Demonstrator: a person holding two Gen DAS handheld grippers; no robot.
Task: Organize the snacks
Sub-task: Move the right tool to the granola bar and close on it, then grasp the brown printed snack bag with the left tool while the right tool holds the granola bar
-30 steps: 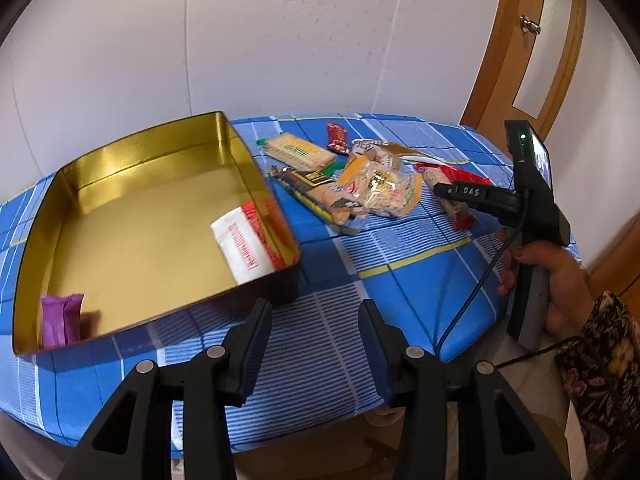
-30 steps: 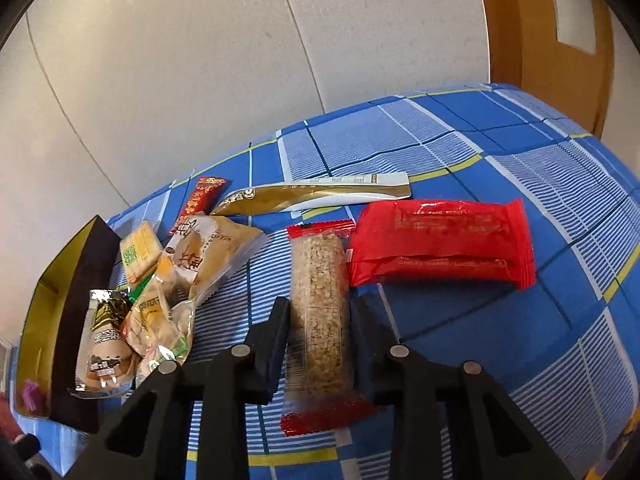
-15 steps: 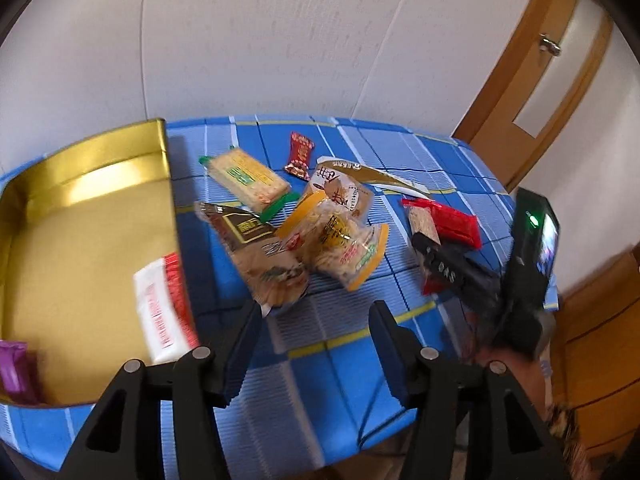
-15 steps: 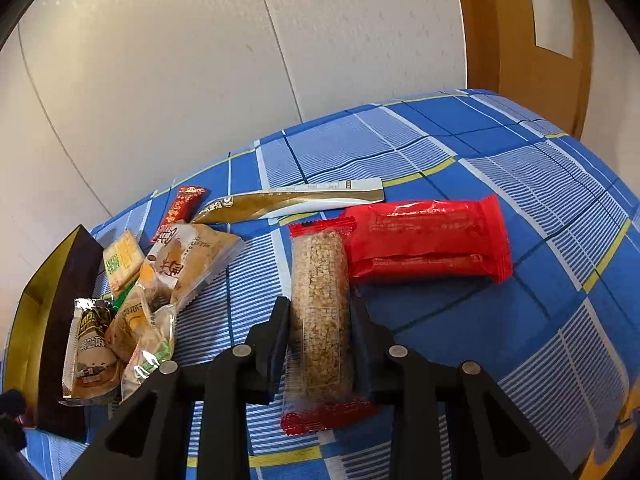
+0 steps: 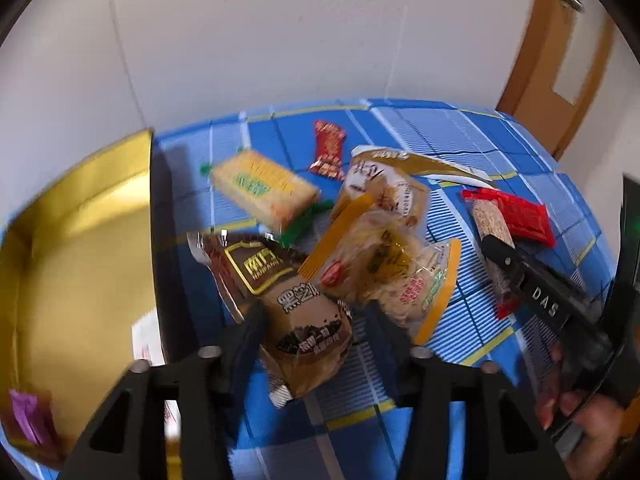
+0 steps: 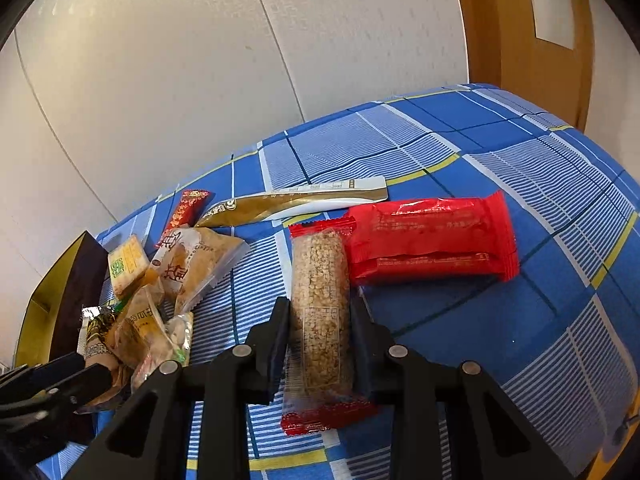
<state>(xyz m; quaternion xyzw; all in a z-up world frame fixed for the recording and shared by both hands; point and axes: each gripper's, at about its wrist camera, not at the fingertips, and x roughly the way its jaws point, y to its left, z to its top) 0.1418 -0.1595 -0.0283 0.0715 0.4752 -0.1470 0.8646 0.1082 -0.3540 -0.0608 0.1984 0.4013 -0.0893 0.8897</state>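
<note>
The clear-wrapped grain bar point(image 6: 320, 312) with red crimped ends lies lengthwise on the blue checked desk point(image 6: 500, 140), and the right claw point(image 6: 320, 332) straddles its middle, fingers point(image 6: 276, 332) set close against both long sides; whether the pads already press the wrapper I cannot tell, so the grip reads as about to clench rather than clenched. To do this well, close squarely across the bar's firm body, not on the loose crimp at the near end, and lift straight up so the far end slides clear of the red packet point(image 6: 430, 240) that it touches or slightly overlaps. On the other side, the left claw point(image 5: 312, 332) is spread wide around the brown pastry packet point(image 5: 296, 308), its fingers apart from the wrapper on both sides, so it is released and holding nothing. That packet lies on the desk just beside the dark outer wall of the gold tin point(image 5: 80, 248), with the orange-edged clear snack bag point(image 5: 392, 272) apparently lapping against it. Pinch the soft packet gently across its bulk, since it probably crushes easily, and take care not to catch the neighbouring bag. The tin already holds a purple sweet point(image 5: 28, 420) and a white packet point(image 5: 146, 336), so there seems plenty of room; carry each item over the wall before letting go.
</note>
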